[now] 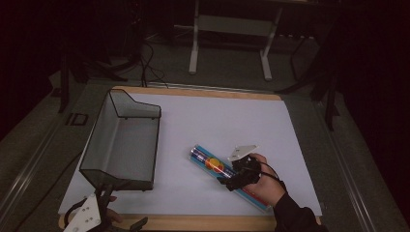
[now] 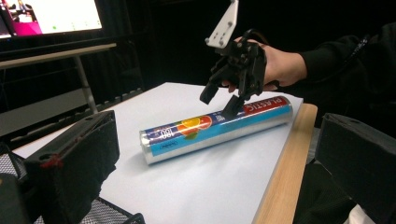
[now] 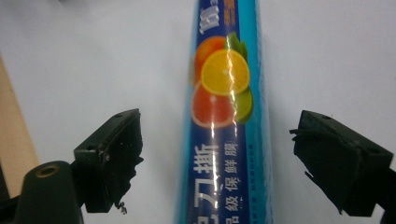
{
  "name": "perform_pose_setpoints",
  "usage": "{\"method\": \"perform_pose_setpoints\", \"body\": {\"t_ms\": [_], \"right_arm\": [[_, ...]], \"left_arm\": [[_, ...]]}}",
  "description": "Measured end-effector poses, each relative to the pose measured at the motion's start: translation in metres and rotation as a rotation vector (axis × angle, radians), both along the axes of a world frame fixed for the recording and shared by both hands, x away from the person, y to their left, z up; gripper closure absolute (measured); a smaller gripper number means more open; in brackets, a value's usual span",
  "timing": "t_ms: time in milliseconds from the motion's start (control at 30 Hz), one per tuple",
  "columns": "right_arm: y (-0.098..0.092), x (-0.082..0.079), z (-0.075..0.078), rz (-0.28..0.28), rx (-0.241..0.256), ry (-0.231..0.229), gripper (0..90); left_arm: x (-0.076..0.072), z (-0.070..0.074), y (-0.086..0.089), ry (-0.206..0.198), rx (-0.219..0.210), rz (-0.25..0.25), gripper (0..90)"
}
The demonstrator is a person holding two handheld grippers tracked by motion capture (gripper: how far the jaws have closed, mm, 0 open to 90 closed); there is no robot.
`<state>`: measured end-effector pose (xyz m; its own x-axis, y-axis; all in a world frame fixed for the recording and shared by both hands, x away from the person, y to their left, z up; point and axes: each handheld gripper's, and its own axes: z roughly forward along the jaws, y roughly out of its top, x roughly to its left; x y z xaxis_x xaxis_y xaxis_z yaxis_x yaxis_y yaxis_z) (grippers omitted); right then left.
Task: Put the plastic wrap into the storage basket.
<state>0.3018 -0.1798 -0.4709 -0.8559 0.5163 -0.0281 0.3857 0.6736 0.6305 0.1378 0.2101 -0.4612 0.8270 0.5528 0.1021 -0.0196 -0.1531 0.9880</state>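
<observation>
Plastic wrap roll: blue tube with citrus print, lying flat on the white worktop, just right of the wire mesh basket, well apart from it.
Right gripper: poised over the roll's middle, jaws wide, one on either side of the tube, not gripping.
Left gripper: at the basket's near end, jaws wide, holding nothing.

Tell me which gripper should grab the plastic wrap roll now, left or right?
Right. The right gripper is open straddling the plastic wrap roll, one jaw on each side in the right gripper view. The left gripper sits at the table's near edge by the mesh basket, well away from the roll.
</observation>
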Motion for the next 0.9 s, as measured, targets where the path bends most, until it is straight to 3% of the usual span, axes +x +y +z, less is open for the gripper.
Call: {"method": "perform_pose_setpoints", "body": {"t_ms": [233, 533, 667, 900], "right_arm": [[0.008, 0.01, -0.01, -0.002, -0.105, 0.068, 17.1], [0.024, 0.024, -0.02, -0.018, -0.264, 0.188, 19.6], [0.03, 0.027, -0.022, -0.008, -0.328, 0.21, 24.8], [0.039, 0.036, -0.025, -0.022, -0.433, 0.277, 22.9]], "left_arm": [[0.0, -0.001, -0.001, 0.003, 0.003, -0.005, 0.6], [0.0, -0.001, -0.001, 0.005, 0.007, -0.009, 0.6], [0.0, -0.001, -0.001, 0.003, 0.005, -0.012, 0.5], [0.0, -0.001, -0.001, 0.003, 0.005, -0.013, 0.6]]}}
